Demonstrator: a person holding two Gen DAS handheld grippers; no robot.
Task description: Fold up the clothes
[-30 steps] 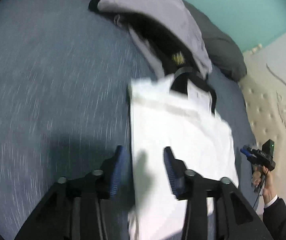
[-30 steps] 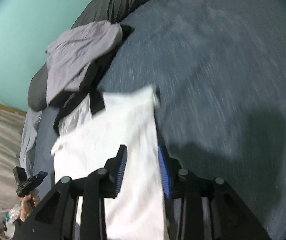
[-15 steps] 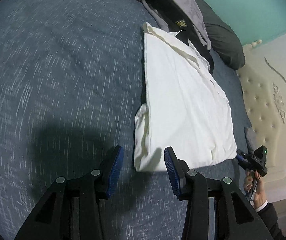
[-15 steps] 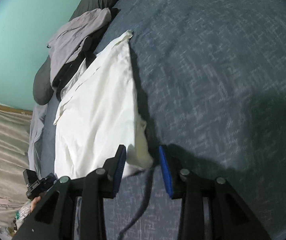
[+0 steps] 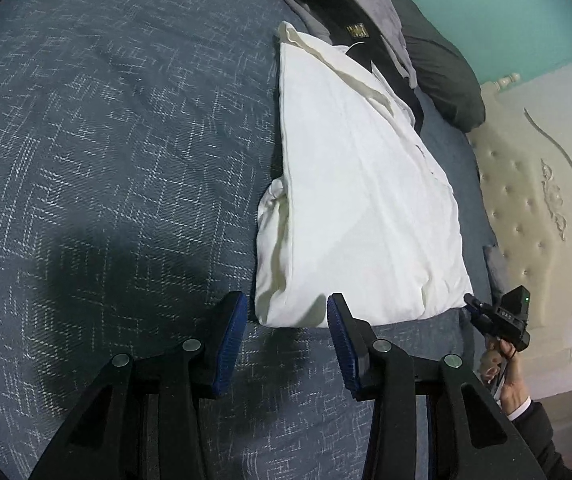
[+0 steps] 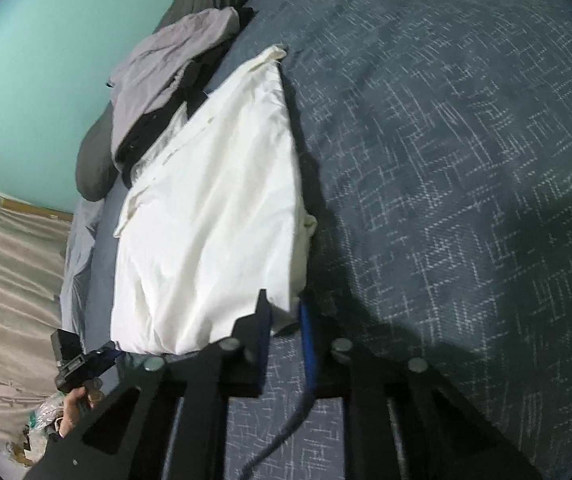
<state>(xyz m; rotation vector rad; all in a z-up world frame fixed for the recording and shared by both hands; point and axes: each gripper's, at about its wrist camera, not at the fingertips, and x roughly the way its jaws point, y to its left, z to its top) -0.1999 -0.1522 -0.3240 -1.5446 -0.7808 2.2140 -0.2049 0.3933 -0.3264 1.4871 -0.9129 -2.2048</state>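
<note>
White garment [image 5: 362, 208]: folded into a long wedge on the bed; narrow end toward 12 o'clock, wide end toward 6 o'clock in the left wrist view; a rumpled fold runs down its 9 o'clock edge

Left gripper [image 5: 286, 312]: jaws wide apart, nothing between them; the 2 blue pads flank the garment's near corner without clearly touching it; it sits just at the cloth's 6 o'clock edge

Right gripper [image 6: 284, 316]: jaws narrow, with the garment's near corner lying between the blue pads; whether they pinch the cloth I cannot tell; also seen small at 4 o'clock in the left wrist view, by the garment's other near corner

Bedspread [image 5: 118, 168]: dark blue with pale crosshatch flecks; carries the garment

Grey clothing [image 6: 166, 64]: heaped with black fabric beyond the garment's narrow end, toward 11 o'clock in the right wrist view; touching it

Dark pillow [image 5: 446, 88]: at 1 o'clock, beside the heap

Headboard [image 5: 534, 184]: cream, tufted, at 3 o'clock

Wall [image 6: 46, 40]: teal, at 10 o'clock
</note>
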